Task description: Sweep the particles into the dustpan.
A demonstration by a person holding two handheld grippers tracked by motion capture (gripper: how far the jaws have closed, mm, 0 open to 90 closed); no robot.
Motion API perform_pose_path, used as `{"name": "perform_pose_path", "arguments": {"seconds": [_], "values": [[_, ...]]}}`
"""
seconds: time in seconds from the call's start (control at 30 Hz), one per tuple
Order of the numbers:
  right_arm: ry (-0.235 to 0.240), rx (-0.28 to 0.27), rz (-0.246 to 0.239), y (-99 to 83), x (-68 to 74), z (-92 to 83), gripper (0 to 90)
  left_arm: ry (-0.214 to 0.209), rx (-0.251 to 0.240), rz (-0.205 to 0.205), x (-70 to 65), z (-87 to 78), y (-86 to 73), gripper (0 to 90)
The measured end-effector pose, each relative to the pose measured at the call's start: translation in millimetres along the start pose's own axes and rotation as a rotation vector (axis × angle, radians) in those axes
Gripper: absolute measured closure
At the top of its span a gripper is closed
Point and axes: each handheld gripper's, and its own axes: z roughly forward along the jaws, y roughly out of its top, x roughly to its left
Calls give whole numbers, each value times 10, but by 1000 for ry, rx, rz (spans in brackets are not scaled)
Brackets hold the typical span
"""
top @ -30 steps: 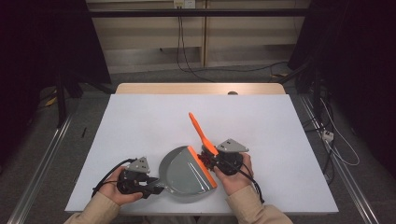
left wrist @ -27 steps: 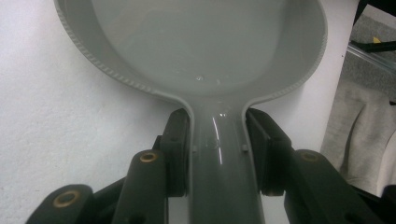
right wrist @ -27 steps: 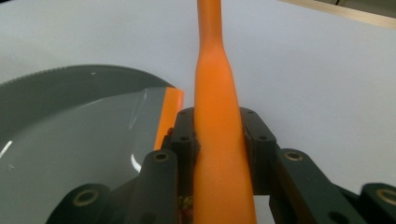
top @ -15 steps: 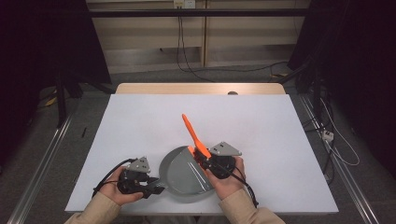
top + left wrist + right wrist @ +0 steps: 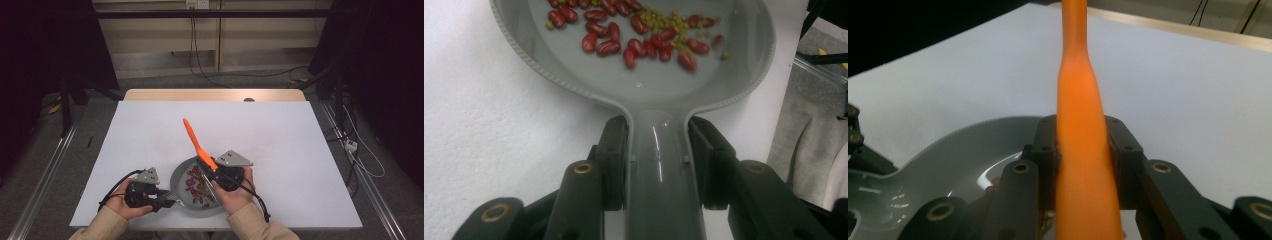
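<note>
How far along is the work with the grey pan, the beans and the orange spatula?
Done: red beans and small yellow-green bits lie in the grey pan. In hand: the left claw clamps the pan's handle; the right claw grips the orange spatula, which slants up away from the pan. Left, probably: bringing the spatula to the beans.

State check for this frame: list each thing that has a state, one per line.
Grey pan: flat on the table, handle clamped.
Beans: loose inside the pan, red ones mixed with small greenish ones.
Orange spatula: held tilted, free end raised above the table.
Left tool: shut on the pan handle.
Right tool: shut on the spatula.
White table: bare beyond the pan.
</note>
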Motion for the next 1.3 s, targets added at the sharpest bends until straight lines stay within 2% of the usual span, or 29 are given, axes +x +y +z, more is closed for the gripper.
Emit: {"name": "perform_pose_path", "arguments": {"seconds": [0.1,0.33,0.47,0.5,0.57,0.6,0.73,0.77,0.8,0.83,0.9,0.97,1.03,1.07,1.1,1.17,1.3], "values": [[-6,-14,19,40,-113,-49,713,-1,-1,-1,0,-1,0,627],[-75,-18,34,-4,-404,-125,712,-1,-2,-4,1,0,2,627],[-144,15,6,-92,-515,-77,712,-3,-6,-12,0,2,5,626],[-148,25,-1,-115,-534,-57,712,-3,-6,-12,1,2,5,627],[-151,38,0,-159,-532,-18,713,-2,0,-7,3,0,6,627],[-136,34,-6,-165,-508,-6,713,-2,1,-7,4,0,7,627],[-121,57,-70,-165,-293,38,711,-2,1,-8,3,2,7,627],[-118,60,-80,-166,-247,44,710,13,12,-6,-4,-4,12,627],[-112,60,-83,-166,-212,50,710,9,8,-7,-2,-2,10,626],[-103,60,-80,-162,-183,52,710,-2,-4,-14,-2,5,6,626],[-74,53,-56,-158,-139,51,711,0,-6,-11,-4,5,4,625],[-61,44,-52,-149,-115,44,711,0,-6,-7,-1,2,1,624],[-12,13,21,-126,-134,18,712,0,-6,-5,0,5,-6,624],[3,9,37,-107,-140,5,712,13,1,-3,-5,3,-6,623],[4,3,41,-92,-138,-11,712,8,-4,-3,-2,4,-11,622],[-14,-11,16,-65,-150,-34,712,3,-13,2,-1,11,-16,619],[-35,-21,37,-43,-263,-81,712,13,-26,0,-10,38,-25,597]]}}
